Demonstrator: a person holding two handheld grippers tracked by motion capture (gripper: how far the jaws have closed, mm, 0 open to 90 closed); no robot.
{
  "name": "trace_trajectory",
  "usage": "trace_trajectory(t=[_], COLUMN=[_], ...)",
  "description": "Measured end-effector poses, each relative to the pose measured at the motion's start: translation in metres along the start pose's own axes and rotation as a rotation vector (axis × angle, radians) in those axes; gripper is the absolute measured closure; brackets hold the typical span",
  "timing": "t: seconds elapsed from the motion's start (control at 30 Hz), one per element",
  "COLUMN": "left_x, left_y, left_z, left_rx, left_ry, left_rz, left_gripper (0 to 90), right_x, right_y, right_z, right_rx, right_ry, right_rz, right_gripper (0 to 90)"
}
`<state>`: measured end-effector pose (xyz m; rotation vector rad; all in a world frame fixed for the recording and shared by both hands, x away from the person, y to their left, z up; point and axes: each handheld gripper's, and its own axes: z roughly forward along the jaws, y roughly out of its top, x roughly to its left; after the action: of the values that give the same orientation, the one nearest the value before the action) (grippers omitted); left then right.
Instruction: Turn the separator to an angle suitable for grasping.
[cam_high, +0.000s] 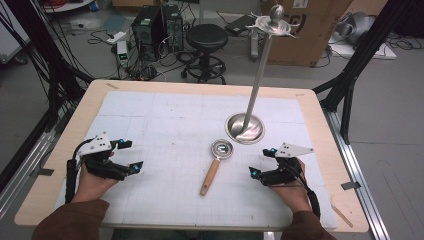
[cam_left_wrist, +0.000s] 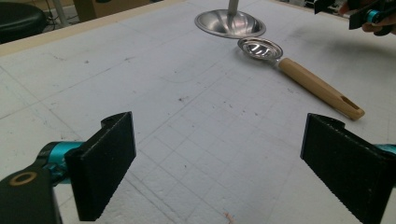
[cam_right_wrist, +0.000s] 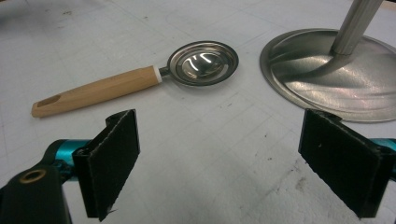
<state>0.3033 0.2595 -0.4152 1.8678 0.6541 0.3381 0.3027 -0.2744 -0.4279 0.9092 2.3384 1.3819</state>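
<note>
A small metal ladle with a wooden handle (cam_high: 214, 167) (cam_left_wrist: 299, 74) (cam_right_wrist: 140, 81) lies flat on the white gridded mat (cam_high: 165, 125), its bowl pointing away from me. Just beyond it stands a steel stand, a round base (cam_high: 244, 128) (cam_left_wrist: 229, 22) (cam_right_wrist: 327, 74) with a tall pole (cam_high: 260, 75) and hooks at the top (cam_high: 272, 22). My left gripper (cam_high: 129, 156) (cam_left_wrist: 217, 168) rests open at the mat's left, well clear of the ladle. To the right of the handle, my right gripper (cam_high: 262, 162) (cam_right_wrist: 219, 163) is open and holds nothing.
The wooden table (cam_high: 65, 150) has edges close to both forearms. Behind it on the floor are a black stool (cam_high: 206, 42), computer towers (cam_high: 150, 27), cables and a cardboard box (cam_high: 310, 30). Black frame posts (cam_high: 350, 85) flank the table.
</note>
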Motion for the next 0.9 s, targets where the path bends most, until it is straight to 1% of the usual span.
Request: trace_trajectory(t=[0.07,0.1,0.13,0.17,0.33,0.4,0.43,0.47,0.5,0.53,0.73,0.8,0.9], left_x=[0.0,-0.001,-0.001,-0.002,-0.003,-0.001,-0.001,-0.001,-0.001,-0.002,-0.001,-0.001,-0.001], left_y=[0.0,-0.001,-0.001,0.0,0.0,0.0,0.0,0.0,-0.001,0.0,-0.001,-0.001,-0.001], left_z=[0.001,0.001,0.001,0.001,0.001,0.001,0.001,0.001,0.001,0.001,0.002,0.003,0.004], left_rx=[0.01,0.014,0.014,0.018,0.015,0.01,0.01,0.013,0.015,0.014,0.017,0.02,0.023], left_ry=[-0.003,-0.003,-0.003,-0.005,-0.005,-0.005,-0.005,-0.005,-0.006,-0.006,-0.005,-0.004,-0.008], left_rz=[0.001,0.003,0.003,0.01,0.012,0.004,0.004,0.006,0.007,0.009,0.003,0.005,0.005], left_gripper=[10.8,10.8,10.8,10.8,11.0,11.0,11.0,11.0,11.0,11.0,11.1,11.1,11.1], right_x=[0.0,0.0,0.001,0.002,0.006,0.009,0.009,0.012,0.012,0.015,0.02,0.021,0.024], right_y=[0.0,0.0,0.0,0.0,0.003,0.006,0.006,0.008,0.008,0.009,0.01,0.011,0.012], right_z=[0.001,0.002,0.002,0.002,0.002,0.003,0.003,0.006,0.006,0.009,0.016,0.018,0.021], right_rx=[0.003,0.006,0.009,0.008,0.003,-0.001,-0.001,0.011,0.011,0.026,0.048,0.061,0.068], right_ry=[0.005,0.008,0.01,0.015,0.015,0.035,0.035,0.056,0.056,0.063,0.08,0.084,0.106], right_rz=[0.003,-0.002,-0.008,-0.017,-0.024,-0.036,-0.036,-0.048,-0.048,-0.06,-0.067,-0.073,-0.07], right_gripper=[11.6,11.8,13.9,14.4,16.1,22.1,22.1,25.9,25.9,28.1,33.2,36.6,40.0])
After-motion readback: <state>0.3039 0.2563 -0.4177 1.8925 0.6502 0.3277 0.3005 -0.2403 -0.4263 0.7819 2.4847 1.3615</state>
